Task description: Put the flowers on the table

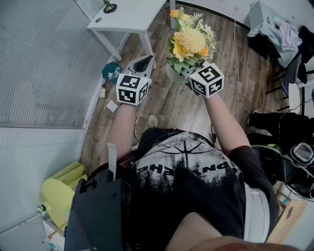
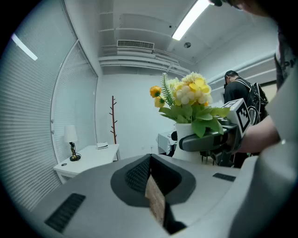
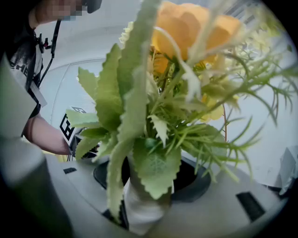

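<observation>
A bunch of yellow and orange flowers [image 1: 190, 41] with green leaves stands upright in a white vase [image 2: 185, 135]. My right gripper [image 1: 180, 73] is shut on the vase and holds it in the air above the wooden floor. In the right gripper view the vase [image 3: 139, 209] sits between the jaws, and leaves hide most of what lies ahead. My left gripper [image 1: 144, 60] is to the left of the vase, apart from it, its jaws together and holding nothing. The white table [image 1: 128, 14] stands ahead to the left, with a small lamp [image 1: 109, 7] on it.
A teal object [image 1: 110, 71] and small items lie on the floor by the table leg. A yellow-green bin [image 1: 61, 188] is at the near left. Clothes lie on a chair [image 1: 277, 29] at the far right, and dark bags [image 1: 279, 132] are beside me. A coat stand [image 2: 113, 121] stands by the far wall.
</observation>
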Action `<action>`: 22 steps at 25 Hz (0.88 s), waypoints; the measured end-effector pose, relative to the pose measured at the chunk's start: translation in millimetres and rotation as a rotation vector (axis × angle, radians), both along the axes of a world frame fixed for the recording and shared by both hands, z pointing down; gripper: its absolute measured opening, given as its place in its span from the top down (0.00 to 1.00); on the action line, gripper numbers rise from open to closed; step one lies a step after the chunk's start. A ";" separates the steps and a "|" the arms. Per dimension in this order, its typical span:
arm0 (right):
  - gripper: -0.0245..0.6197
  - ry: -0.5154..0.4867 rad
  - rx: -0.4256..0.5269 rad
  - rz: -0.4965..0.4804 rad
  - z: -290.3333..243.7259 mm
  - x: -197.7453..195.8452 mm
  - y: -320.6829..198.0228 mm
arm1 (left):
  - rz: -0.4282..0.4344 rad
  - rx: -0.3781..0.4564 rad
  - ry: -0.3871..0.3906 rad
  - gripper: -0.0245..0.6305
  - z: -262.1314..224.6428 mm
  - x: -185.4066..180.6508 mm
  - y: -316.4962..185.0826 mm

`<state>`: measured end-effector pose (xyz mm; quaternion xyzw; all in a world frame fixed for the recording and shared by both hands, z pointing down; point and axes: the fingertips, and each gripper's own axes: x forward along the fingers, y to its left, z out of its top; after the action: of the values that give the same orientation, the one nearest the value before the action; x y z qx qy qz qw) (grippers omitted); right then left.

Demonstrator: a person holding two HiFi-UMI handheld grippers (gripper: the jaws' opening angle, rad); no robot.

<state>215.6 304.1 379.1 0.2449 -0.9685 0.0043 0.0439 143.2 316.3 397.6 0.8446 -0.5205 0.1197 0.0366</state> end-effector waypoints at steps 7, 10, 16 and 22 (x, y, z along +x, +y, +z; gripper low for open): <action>0.58 0.011 0.014 -0.001 -3.9 -0.9 2.0 | -0.005 0.010 -0.009 0.95 -2.0 -0.8 2.3; 0.58 0.009 0.024 -0.003 -6.7 0.2 5.7 | -0.004 0.014 -0.011 0.94 -5.1 0.7 3.7; 0.58 -0.017 0.010 -0.009 -10.1 3.4 10.6 | 0.007 0.014 -0.009 0.94 -6.2 6.2 7.1; 0.58 -0.010 -0.001 -0.008 -11.3 -0.4 12.3 | 0.000 0.020 -0.003 0.94 -9.9 1.7 11.7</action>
<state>215.2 316.4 367.8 0.2413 -0.9697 0.0057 0.0391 144.9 328.0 387.6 0.8448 -0.5216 0.1159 0.0270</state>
